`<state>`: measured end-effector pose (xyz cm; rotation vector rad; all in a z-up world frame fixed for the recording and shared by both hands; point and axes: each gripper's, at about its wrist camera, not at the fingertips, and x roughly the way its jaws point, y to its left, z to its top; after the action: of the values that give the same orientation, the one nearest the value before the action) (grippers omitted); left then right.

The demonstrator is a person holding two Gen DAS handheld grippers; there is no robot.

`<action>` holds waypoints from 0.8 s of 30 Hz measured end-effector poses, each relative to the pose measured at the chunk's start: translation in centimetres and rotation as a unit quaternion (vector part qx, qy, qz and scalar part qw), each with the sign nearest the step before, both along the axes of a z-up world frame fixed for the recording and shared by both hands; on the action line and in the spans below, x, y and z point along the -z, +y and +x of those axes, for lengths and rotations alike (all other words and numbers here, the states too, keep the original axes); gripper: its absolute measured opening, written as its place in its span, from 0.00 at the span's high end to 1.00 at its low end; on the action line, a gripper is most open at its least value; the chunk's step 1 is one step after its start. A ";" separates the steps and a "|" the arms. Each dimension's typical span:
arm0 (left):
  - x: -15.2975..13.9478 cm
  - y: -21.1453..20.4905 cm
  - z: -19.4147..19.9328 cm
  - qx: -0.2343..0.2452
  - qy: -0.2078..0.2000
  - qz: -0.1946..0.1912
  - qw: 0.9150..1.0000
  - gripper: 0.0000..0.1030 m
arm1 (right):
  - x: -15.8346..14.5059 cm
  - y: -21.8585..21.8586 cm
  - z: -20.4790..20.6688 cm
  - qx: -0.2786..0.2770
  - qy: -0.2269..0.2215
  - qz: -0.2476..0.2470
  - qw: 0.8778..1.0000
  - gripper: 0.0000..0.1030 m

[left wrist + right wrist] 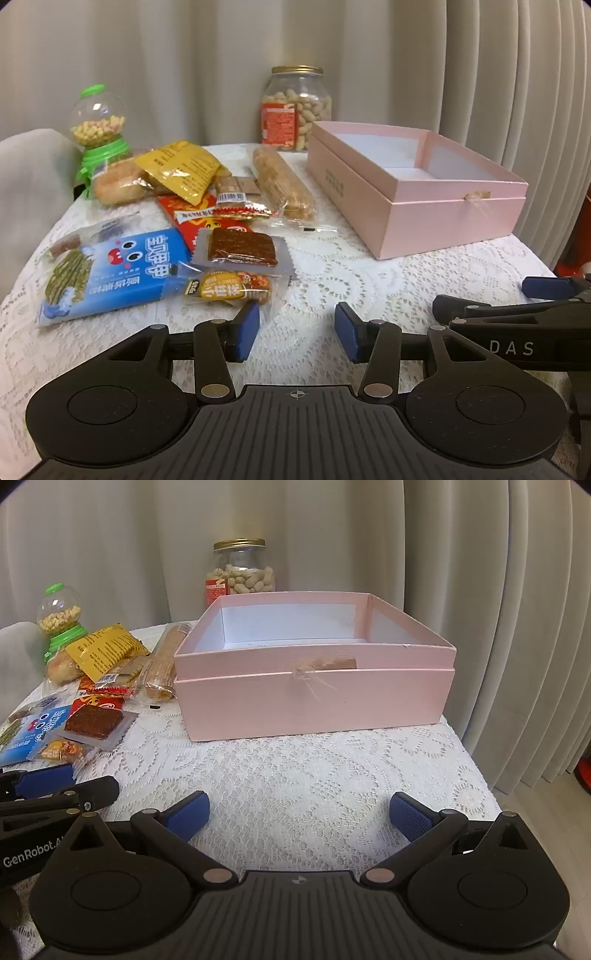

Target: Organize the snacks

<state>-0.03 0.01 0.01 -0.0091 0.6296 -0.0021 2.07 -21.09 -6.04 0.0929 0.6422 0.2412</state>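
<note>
Both wrist views (low) share pink box (pixel 413 218).

A: What do the two tools look like?

B: Both are matte black. The left gripper (pixel 297 334) carries two blue ribbed pads on its fingers (pixel 245 330), joined by black link bars with round silver pivot pins.

A: And the body?

B: A ribbed black plate with a small crosshair mark, flanked by two round discs.

A: The other one?

B: The right gripper (pixel 299 818) is built the same; the left one's side reads "GenRobot.A", the right one's "DAS".
</note>
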 end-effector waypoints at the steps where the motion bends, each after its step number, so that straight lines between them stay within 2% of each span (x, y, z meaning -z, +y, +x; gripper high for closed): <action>1: 0.0 0.0 0.0 0.000 0.000 0.000 1.000 0.50 | 0.0 0.0 0.0 0.000 0.000 -0.001 1.000 0.00; 24: 0.0 -0.1 0.0 0.000 0.003 0.001 1.000 0.50 | 0.0 0.0 0.0 0.000 0.001 -0.001 1.000 0.00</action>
<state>-0.02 -0.07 0.02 -0.0073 0.6360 -0.0016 2.03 -21.06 -6.02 0.0905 0.6447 0.2404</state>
